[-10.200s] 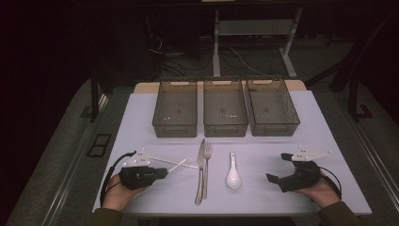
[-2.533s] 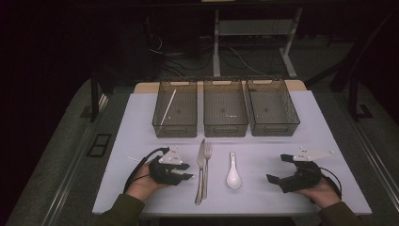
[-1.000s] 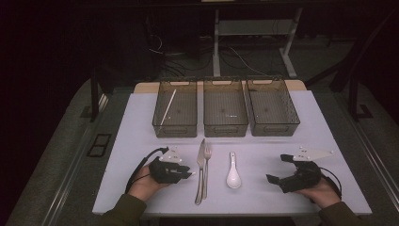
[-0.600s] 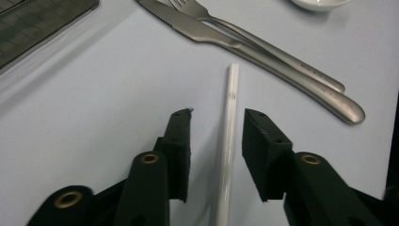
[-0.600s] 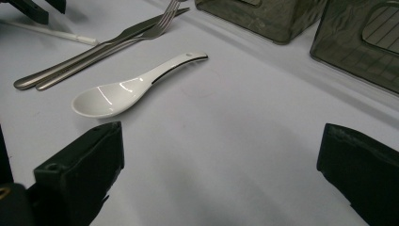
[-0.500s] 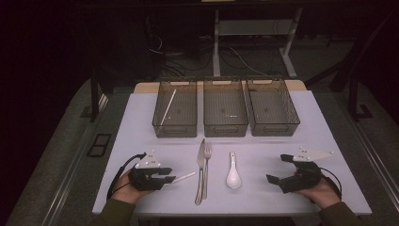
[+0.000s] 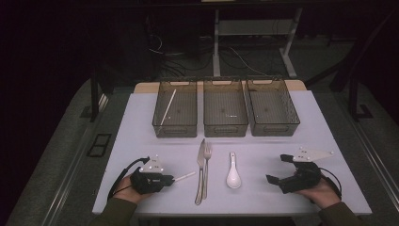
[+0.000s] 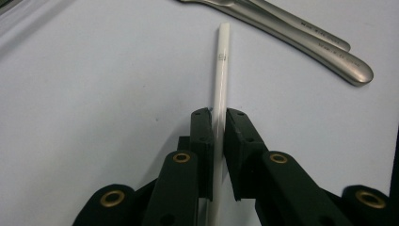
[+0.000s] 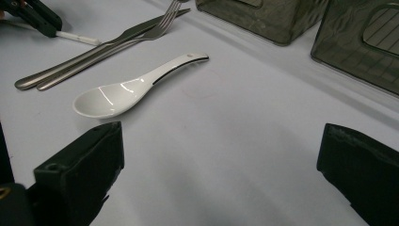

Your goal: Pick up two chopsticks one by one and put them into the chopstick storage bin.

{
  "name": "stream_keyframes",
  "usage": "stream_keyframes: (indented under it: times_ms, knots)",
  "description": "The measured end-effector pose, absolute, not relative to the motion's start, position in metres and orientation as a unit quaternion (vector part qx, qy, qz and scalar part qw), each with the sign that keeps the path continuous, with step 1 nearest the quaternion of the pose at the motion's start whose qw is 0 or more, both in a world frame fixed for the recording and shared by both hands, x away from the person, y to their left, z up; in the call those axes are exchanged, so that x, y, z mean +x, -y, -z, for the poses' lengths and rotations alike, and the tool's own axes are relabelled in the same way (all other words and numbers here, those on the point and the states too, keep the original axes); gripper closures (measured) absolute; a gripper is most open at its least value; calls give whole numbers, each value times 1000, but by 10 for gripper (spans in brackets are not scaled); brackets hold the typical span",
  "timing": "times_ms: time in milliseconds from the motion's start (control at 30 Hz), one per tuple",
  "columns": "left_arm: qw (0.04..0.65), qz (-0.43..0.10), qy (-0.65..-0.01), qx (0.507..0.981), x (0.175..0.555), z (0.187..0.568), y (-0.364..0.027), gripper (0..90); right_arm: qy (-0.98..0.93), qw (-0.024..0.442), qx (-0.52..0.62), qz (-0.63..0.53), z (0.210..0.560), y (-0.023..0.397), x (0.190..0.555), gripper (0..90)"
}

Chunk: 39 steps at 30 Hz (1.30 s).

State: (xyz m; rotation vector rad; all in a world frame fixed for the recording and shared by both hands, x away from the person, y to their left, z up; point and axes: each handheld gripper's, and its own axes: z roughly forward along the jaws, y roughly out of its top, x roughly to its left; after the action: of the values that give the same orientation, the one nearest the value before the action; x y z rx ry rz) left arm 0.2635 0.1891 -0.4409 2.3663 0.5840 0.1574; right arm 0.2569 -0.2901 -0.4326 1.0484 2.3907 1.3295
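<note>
White chopstick (image 8: 219, 84) lies between the two black jaws of the left gripper (image 8: 217, 123), which have just been closing on it; both pads press its sides, so the stick is clamped. In the high view this chopstick (image 7: 184, 176) projects from the left gripper (image 7: 168, 179) toward 2 o'clock, low over the white table (image 7: 141, 122), with its free end just short of the cutlery.

At 3 o'clock from the clamped stick lie a steel knife (image 7: 200, 172) and a steel fork (image 7: 206, 169), side by side and touching along their handles, tips toward 12 o'clock. Further toward 3 o'clock, apart from the fork, rests a white ceramic spoon (image 7: 233, 170) with its bowl toward 6 o'clock.

Right gripper (image 7: 278, 172) rests on the table at 3 o'clock from the spoon, held in the person's right hand (image 7: 324, 192). Its jaws stand wide apart with nothing between them; the right gripper view shows bare table between the two pads.

At 12 o'clock from the cutlery stand three dark translucent bins in a row. The left bin (image 7: 175, 129) contains a second white chopstick (image 7: 168, 107) lying on a slant. The middle bin (image 7: 225, 128) and the right bin (image 7: 273, 126) follow toward 3 o'clock, standing just beside one another.
</note>
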Motion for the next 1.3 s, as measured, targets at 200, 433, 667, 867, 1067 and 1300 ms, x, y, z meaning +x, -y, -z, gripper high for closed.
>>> stream_keyframes:
  times_ms: [200,433,667,867,1067,1300]
  knots:
    - [340,-57,-219,913,265,441,-188,837,-808,101,357,-458,433,290,257,13]
    - [345,-52,-227,909,265,441,-190,840,-800,93,359,-472,438,283,258,13]
    - [345,-49,-235,908,266,439,-190,840,-805,99,360,-462,441,282,259,13]
    - [362,-65,-246,897,265,431,-191,840,-804,100,361,-462,440,283,260,13]
    - [388,-82,-260,881,267,420,-195,840,-801,101,365,-463,439,285,260,13]
    - [426,-102,-274,856,275,403,-199,840,-802,100,363,-464,440,284,260,13]
